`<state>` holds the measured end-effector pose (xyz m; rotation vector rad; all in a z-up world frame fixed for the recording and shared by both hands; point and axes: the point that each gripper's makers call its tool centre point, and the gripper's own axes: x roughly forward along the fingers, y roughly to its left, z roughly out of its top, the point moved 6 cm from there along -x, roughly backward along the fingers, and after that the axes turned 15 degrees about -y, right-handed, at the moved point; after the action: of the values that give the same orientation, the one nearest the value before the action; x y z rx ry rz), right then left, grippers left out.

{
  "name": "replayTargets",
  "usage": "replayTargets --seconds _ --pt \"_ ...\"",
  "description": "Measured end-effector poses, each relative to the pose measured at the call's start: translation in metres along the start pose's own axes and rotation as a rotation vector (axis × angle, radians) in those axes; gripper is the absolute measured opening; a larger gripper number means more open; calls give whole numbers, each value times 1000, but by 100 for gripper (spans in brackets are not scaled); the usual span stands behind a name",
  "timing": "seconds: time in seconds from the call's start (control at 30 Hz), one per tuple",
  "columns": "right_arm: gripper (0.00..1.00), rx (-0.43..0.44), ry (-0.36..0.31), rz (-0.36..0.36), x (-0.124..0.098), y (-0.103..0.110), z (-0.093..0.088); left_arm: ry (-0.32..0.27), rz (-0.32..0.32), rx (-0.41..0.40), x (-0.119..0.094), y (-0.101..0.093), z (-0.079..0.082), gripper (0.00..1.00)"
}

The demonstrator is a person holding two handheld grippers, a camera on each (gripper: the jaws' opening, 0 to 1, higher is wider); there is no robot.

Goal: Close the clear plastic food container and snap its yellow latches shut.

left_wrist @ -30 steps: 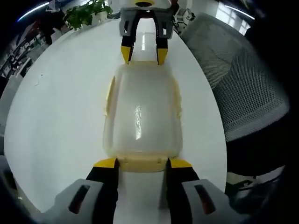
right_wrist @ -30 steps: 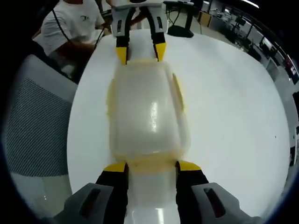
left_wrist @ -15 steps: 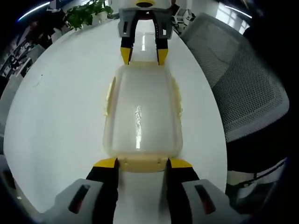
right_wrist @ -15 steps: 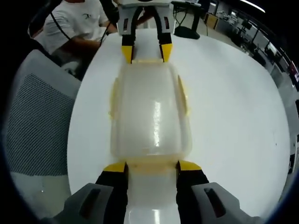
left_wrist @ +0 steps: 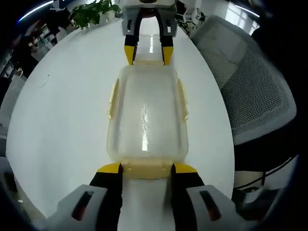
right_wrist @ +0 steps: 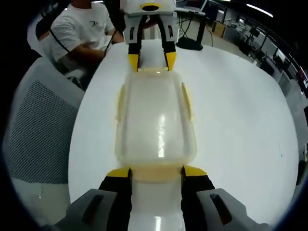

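Note:
A clear plastic container (left_wrist: 147,115) (right_wrist: 155,120) with its lid on lies lengthwise on the round white table (left_wrist: 62,106) (right_wrist: 240,120). Pale yellow latches (left_wrist: 111,96) (right_wrist: 187,103) run along its long sides, lying close to the walls. My left gripper (left_wrist: 147,168) is open, its yellow tips flanking the near end latch (left_wrist: 147,173). At the opposite end my right gripper (left_wrist: 147,55) is open and straddles the far end latch in the same way. In the right gripper view the right gripper (right_wrist: 156,172) is near and the left gripper (right_wrist: 151,61) far.
A grey mesh office chair (left_wrist: 250,96) (right_wrist: 38,130) stands against the table edge beside the container. A person in a white shirt (right_wrist: 79,31) sits at the far side. A green plant (left_wrist: 91,12) is at the table's other end.
The container now looks flatter and narrower in both views, and its lid sits lower. Both cameras have drawn back slightly. Both grippers stay at the end latches.

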<state>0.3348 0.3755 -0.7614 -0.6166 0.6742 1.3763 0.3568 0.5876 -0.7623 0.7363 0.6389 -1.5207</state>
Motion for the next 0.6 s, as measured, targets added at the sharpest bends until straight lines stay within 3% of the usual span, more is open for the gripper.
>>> replayTargets --seconds 0.37,0.6 --pt "38 5 -44 -9 -29 -1 12 -4 -6 18 -18 5 28 38" --pt "39 -23 -37 -23 -42 -1 15 5 10 18 -23 4 42 38"
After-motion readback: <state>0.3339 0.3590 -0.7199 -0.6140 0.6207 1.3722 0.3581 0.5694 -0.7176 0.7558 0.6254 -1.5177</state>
